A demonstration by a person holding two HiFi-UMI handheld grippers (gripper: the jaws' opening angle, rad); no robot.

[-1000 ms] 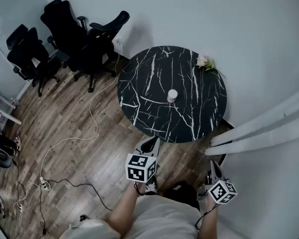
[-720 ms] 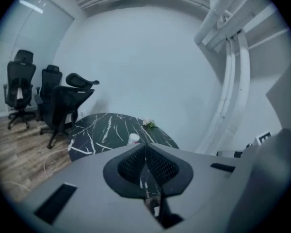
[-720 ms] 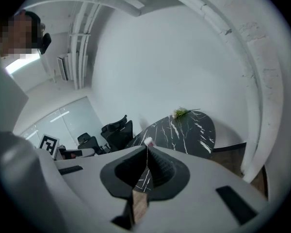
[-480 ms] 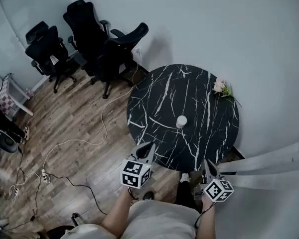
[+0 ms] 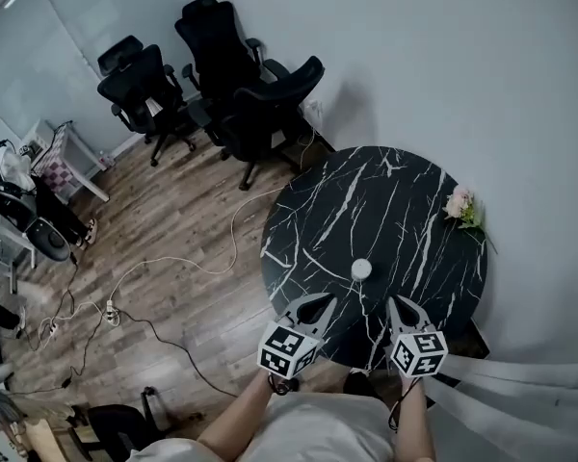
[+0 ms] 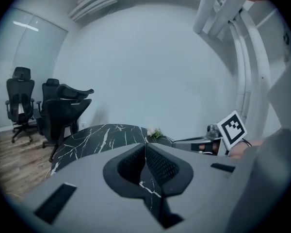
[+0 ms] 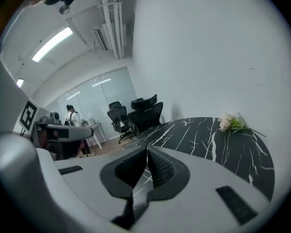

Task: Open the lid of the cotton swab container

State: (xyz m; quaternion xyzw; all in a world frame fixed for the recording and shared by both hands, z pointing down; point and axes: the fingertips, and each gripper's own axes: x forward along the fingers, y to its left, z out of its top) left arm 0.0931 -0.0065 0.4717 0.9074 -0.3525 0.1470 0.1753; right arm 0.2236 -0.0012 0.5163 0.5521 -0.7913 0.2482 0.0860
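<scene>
A small white cotton swab container [image 5: 361, 269] with its lid on stands near the front of the round black marble table [image 5: 405, 210]. My left gripper [image 5: 326, 301] hovers over the table's near edge, a little left of and nearer than the container, jaws shut and empty. To the container's near right my right gripper [image 5: 397, 305] also hangs shut with nothing in it. Neither gripper view shows the container; each looks over the tabletop [image 6: 97, 135] [image 7: 223, 140] past its own closed jaws.
A small bunch of flowers [image 5: 460, 208] lies at the table's right rim, against the white wall. Black office chairs [image 5: 241, 85] stand beyond the table to the left. Cables and a power strip [image 5: 111, 313] trail over the wooden floor. A person [image 7: 72, 118] stands far off.
The head view has come closer to the table. Both grippers have risen from beside the body to just over the table's near edge, closer to the container. Jaws stayed shut.
</scene>
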